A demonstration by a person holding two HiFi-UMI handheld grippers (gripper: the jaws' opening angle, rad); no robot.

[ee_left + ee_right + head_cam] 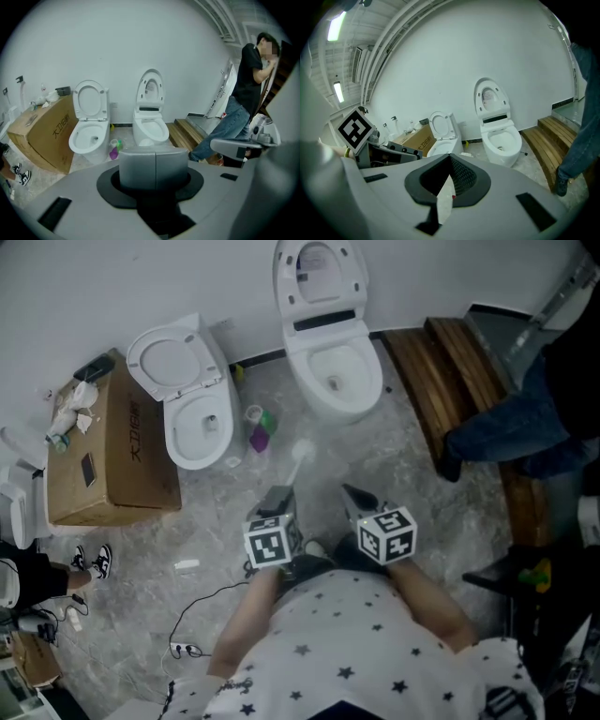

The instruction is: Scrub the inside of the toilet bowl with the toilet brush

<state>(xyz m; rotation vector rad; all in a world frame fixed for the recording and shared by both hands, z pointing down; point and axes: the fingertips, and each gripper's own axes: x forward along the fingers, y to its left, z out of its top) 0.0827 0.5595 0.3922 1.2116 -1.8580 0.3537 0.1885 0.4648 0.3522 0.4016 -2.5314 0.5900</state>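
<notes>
Two white toilets stand open against the wall: the left toilet (192, 409) (89, 133) (440, 136) and the right toilet (330, 362) (150, 126) (499, 136). My left gripper (281, 493) (155, 161) is held over the floor in front of them, its grey pads pressed together. A blurred white toilet brush head (302, 452) (146, 142) sticks out just beyond its tips, short of the right toilet's bowl. My right gripper (360, 499) (450, 159) hangs beside it, jaws meeting at the tips, with a white sliver low between them.
A purple and green bottle (260, 433) (114, 150) and a small cup stand between the toilets. A cardboard box (112, 451) sits left. A wooden step (436, 371) and a person's leg in jeans (511, 427) are at the right. A cable (202, 610) lies on the floor.
</notes>
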